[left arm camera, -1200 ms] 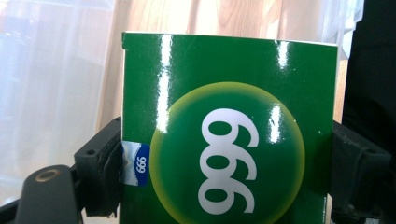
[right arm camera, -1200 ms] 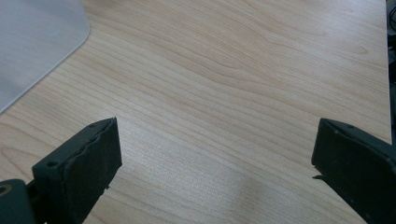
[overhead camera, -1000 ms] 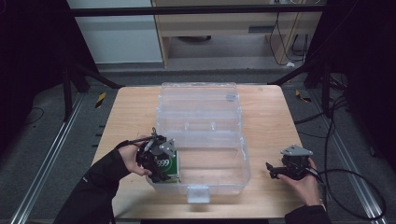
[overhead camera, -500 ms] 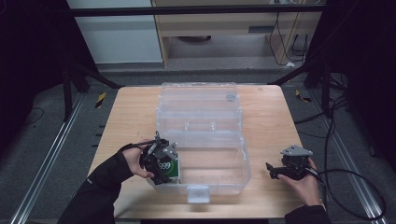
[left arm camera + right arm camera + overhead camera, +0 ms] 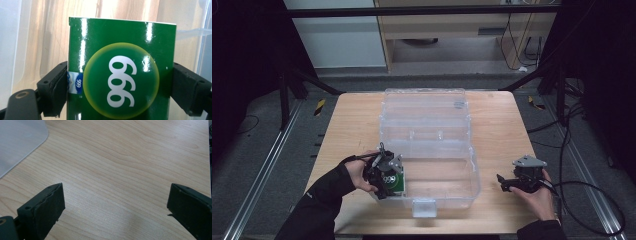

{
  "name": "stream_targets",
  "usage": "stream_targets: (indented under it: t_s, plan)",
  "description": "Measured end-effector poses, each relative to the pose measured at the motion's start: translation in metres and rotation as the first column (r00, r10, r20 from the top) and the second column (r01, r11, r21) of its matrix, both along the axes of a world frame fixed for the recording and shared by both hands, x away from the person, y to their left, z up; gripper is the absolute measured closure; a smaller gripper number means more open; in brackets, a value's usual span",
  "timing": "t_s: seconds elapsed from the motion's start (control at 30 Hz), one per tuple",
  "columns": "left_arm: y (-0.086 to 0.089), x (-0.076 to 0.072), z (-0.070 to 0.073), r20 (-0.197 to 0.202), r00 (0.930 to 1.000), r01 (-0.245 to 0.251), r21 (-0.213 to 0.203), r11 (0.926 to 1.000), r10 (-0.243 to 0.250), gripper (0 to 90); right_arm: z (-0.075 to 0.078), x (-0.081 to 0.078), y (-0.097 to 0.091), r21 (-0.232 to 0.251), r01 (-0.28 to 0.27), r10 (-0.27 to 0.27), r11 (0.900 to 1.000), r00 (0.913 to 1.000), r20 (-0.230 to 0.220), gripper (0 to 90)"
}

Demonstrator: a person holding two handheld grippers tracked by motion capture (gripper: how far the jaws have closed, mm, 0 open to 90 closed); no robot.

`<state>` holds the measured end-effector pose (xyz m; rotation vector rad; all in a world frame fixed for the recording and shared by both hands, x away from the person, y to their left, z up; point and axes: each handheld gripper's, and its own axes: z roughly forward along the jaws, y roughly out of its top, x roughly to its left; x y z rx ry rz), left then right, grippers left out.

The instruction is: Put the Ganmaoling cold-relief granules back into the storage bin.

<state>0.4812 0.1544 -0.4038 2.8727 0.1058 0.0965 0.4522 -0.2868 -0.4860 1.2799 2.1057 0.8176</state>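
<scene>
A clear plastic box (image 5: 427, 145) sits open in the middle of the wooden counter (image 5: 347, 125), its lid laid back toward the far edge and its front latch close to the near edge. Bare wood runs down both sides of the box, a wider strip on the left than on the right, and the counter ends at dark floor all round.

The left tongs (image 5: 388, 176) are at the box's near left corner, just over its left wall, held by a hand in a dark sleeve. They are closed on a green carton (image 5: 120, 72) marked 999; in the left gripper view the two black jaws press its left and right sides, with the carton's top edge standing free above them and wood and clear plastic showing behind. In the high view the carton lies inside the near left corner of the box; whether it touches the bottom cannot be told.

The right tongs (image 5: 508, 183) rest low beside the right wall of the box, apart from it, near the counter's right edge. In the right gripper view (image 5: 115, 212) the jaws stand wide apart with nothing between them, bare wood ahead and a rounded corner of the box at the upper left.
</scene>
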Motion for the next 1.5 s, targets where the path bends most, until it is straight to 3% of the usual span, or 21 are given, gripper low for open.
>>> stream_targets:
  t_s: [0.23,0.33,0.47,0.8,0.9,1.0,1.03,1.07,1.1,1.13,1.17,1.2,1.23,1.27,1.3,1.33,1.37,1.4,1.43,1.47,1.5]
  plan:
    - [0.009,-0.001,0.016,0.024,0.9994,-0.023,-0.054,0.9983,0.024,11.7,0.001,0.0,0.0,0.0,0.003,-0.003,1.0,1.0,-0.001,1.8]
    - [0.017,-0.005,0.026,0.032,0.9983,-0.044,-0.118,0.992,0.048,12.1,0.001,0.0,0.0,0.004,0.005,-0.005,1.0,1.0,0.0,1.8]
    - [0.025,-0.007,0.034,0.048,0.9966,-0.06,-0.144,0.9877,0.067,13.5,0.001,0.0,-0.001,0.001,0.008,-0.008,1.0,1.0,0.001,1.8]
    - [0.067,-0.016,0.049,0.093,0.9754,-0.172,-0.252,0.9524,0.2,21.9,0.001,-0.001,-0.002,0.002,0.013,-0.013,0.9999,0.9999,0.001,1.9]
    - [0.082,-0.018,0.046,0.091,0.9607,-0.228,-0.279,0.9327,0.262,23.7,0.001,-0.002,-0.002,0.003,0.015,-0.015,0.9999,0.9999,0.0,1.9]
    - [0.101,-0.018,0.036,0.075,0.9371,-0.305,-0.298,0.9046,0.341,24.1,0.001,-0.002,-0.003,0.005,0.016,-0.016,0.9999,0.9999,0.003,1.9]
    - [0.101,-0.018,0.036,0.075,0.9371,-0.305,-0.298,0.9046,0.341,24.4,0.001,-0.002,-0.003,0.005,0.016,-0.016,0.9999,0.9999,0.003,1.9]
    - [0.11,-0.018,0.03,0.064,0.9224,-0.343,-0.314,0.8851,0.381,24.9,0.0,-0.001,-0.003,0.003,0.016,-0.016,0.9999,0.9999,0.004,1.8]
    - [0.114,-0.017,0.026,0.057,0.9152,-0.361,-0.323,0.8748,0.399,25.1,0.0,-0.002,-0.003,0.004,0.017,-0.017,0.9998,0.9998,0.004,1.9]
    - [0.114,-0.017,0.026,0.057,0.9152,-0.361,-0.323,0.8748,0.399,25.2,0.0,-0.002,-0.003,0.004,0.017,-0.017,0.9998,0.9998,0.004,1.9]
    - [0.117,-0.017,0.023,0.05,0.9061,-0.382,-0.331,0.863,0.42,25.2,0.0,-0.002,-0.003,0.003,0.016,-0.016,0.9999,0.9999,0.005,1.9]
    - [0.124,-0.016,0.015,0.037,0.8871,-0.421,-0.341,0.8403,0.46,25.2,0.0,-0.002,-0.003,0.001,0.017,-0.017,0.9998,0.9998,0.006,1.9]
    - [0.124,-0.016,0.015,0.037,0.8871,-0.421,-0.341,0.8403,0.46,25.1,0.0,-0.002,-0.003,0.001,0.017,-0.017,0.9998,0.9998,0.006,1.9]
    - [0.13,-0.014,0.007,0.03,0.8668,-0.456,-0.357,0.8155,0.498,24.6,0.0,-0.002,-0.003,0.001,0.018,-0.018,0.9998,0.9998,0.007,1.9]
    - [0.133,-0.014,0.003,0.023,0.8574,-0.472,-0.363,0.8034,0.514,24.6,0.0,-0.002,-0.003,0.001,0.018,-0.018,0.9998,0.9998,0.008,1.8]
    - [0.133,-0.014,0.003,0.023,0.8574,-0.472,-0.363,0.8034,0.514,24.5,0.0,-0.002,-0.003,0.001,0.018,-0.018,0.9998,0.9998,0.008,1.8]
    - [0.138,-0.012,-0.006,-0.004,0.8382,-0.504,-0.388,0.7715,0.545,24.3,0.0,-0.002,-0.004,0.002,0.021,-0.021,0.9998,0.9998,0.008,1.8]
    - [0.138,-0.012,-0.006,-0.004,0.8382,-0.504,-0.388,0.7715,0.545,24.2,0.0,-0.002,-0.004,0.002,0.021,-0.021,0.9998,0.9998,0.008,1.8]
    - [0.141,-0.012,-0.01,-0.011,0.8237,-0.524,-0.398,0.7533,0.567,24.2,0.0,-0.002,-0.004,0.002,0.021,-0.021,0.9998,0.9997,0.008,1.8]
    - [0.145,-0.01,-0.017,-0.016,0.7973,-0.556,-0.407,0.7244,0.603,23.6,0.0,-0.002,-0.004,0.004,0.024,-0.024,0.9997,0.9997,0.007,1.8]
    - [0.145,-0.01,-0.017,-0.016,0.7973,-0.556,-0.407,0.7244,0.603,23.2,0.0,-0.002,-0.004,0.004,0.024,-0.024,0.9997,0.9997,0.007,1.8]
